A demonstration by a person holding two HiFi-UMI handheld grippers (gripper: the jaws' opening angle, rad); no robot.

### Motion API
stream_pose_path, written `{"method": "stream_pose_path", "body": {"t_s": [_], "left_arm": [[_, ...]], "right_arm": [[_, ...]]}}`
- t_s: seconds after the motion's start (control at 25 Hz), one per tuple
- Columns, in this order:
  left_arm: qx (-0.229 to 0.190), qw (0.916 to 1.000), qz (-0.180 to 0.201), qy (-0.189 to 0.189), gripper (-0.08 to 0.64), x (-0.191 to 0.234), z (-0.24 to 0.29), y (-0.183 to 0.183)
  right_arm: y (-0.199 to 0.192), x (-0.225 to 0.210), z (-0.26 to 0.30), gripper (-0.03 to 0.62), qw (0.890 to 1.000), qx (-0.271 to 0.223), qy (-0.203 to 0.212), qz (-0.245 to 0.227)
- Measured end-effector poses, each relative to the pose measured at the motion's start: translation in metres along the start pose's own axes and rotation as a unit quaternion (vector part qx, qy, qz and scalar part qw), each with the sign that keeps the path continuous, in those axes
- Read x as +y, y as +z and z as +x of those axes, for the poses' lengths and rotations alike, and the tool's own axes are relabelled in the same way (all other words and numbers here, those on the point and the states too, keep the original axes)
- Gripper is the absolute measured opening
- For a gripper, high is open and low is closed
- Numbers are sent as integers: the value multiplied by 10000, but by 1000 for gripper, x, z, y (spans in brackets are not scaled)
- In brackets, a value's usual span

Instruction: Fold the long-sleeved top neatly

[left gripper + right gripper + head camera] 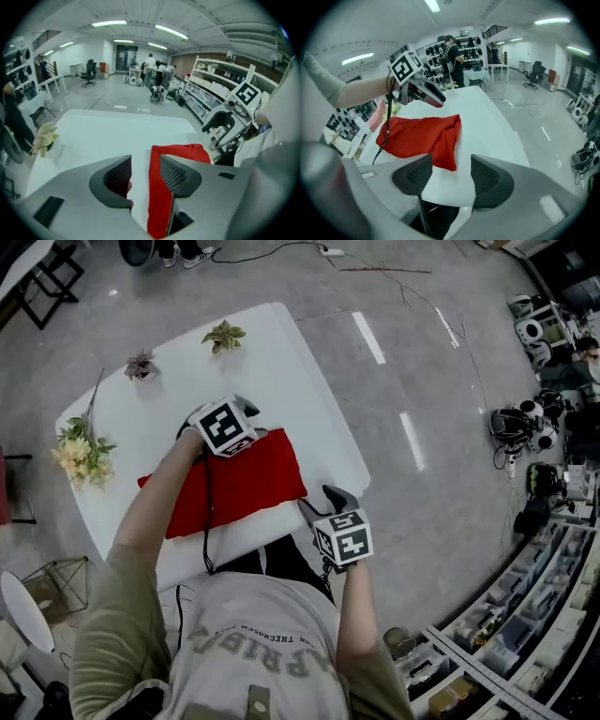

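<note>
The red long-sleeved top lies folded into a rough rectangle on the white table, close to its near edge. My left gripper hovers over the top's far edge. In the left gripper view its jaws stand apart over the top, pressing on nothing. My right gripper hangs off the top's right near corner, over the table's edge. It is open and empty, with the top a little ahead of it. The left gripper also shows in the right gripper view.
Two small potted plants stand at the table's far side, and a bunch of pale flowers lies at its left end. A black cable trails from the left gripper across the top. Shelving and equipment line the room's right.
</note>
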State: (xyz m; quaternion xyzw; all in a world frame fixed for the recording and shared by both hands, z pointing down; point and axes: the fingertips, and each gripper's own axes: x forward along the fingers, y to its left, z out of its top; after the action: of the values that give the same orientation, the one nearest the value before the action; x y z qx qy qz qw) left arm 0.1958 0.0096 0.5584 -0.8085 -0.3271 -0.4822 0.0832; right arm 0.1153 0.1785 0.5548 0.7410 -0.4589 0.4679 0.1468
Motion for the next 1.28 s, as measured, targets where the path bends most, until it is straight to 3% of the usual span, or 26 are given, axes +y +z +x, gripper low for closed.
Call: {"method": "stream_pose_path", "body": {"t_s": [0.16,0.28,0.36,0.44,0.52,0.6,0.68,0.8,0.92,0.96,1.0,1.04,1.16,1.24,1.28], "left_arm": [[-805,9901,-1007,558,175,1,-73,-31],[-962,9743,-1631,1220,175,-29,-125,-92],[-928,9554,-2250,1674,175,-50,-149,-145],[-971,9279,-2996,1996,175,-76,-163,-193],[-1047,9013,-3613,2148,175,-108,-170,-229],[-967,8852,-3927,2298,175,-135,-175,-256],[-751,8794,-3975,2512,175,-152,-176,-272],[-499,8874,-3712,2687,175,-166,-167,-267],[-129,9179,-2844,2765,214,-171,-150,-243],[34,9288,-2455,2775,244,-170,-144,-235],[149,9375,-2084,2784,270,-166,-139,-226],[193,9437,-1768,2791,290,-158,-136,-218],[146,9566,-1244,2632,327,-125,-125,-194],[384,9657,-1084,2326,348,-107,-111,-193],[632,9691,-1015,2156,357,-102,-103,-199]], "right_arm": [[24,31,2,238,9982,-6,477,-356],[19,49,25,199,9953,345,740,-517],[16,43,46,163,9946,502,692,-586],[18,35,60,46,9936,557,692,-695],[18,37,55,9,9912,550,800,-897],[15,42,40,9,9883,552,843,-1144],[5,42,35,8,9864,676,840,-1237],[-13,33,46,8,9824,1069,675,-1378],[-17,29,44,17,9686,1379,378,-2034],[-14,30,38,46,9619,1423,331,-2310],[-9,33,31,128,9564,1393,361,-2542],[1,37,25,218,9536,1275,485,-2685],[46,60,26,241,9505,712,1165,-2793],[60,77,44,247,9338,804,1546,-3126],[56,82,54,347,9186,1088,1639,-3427]]}}
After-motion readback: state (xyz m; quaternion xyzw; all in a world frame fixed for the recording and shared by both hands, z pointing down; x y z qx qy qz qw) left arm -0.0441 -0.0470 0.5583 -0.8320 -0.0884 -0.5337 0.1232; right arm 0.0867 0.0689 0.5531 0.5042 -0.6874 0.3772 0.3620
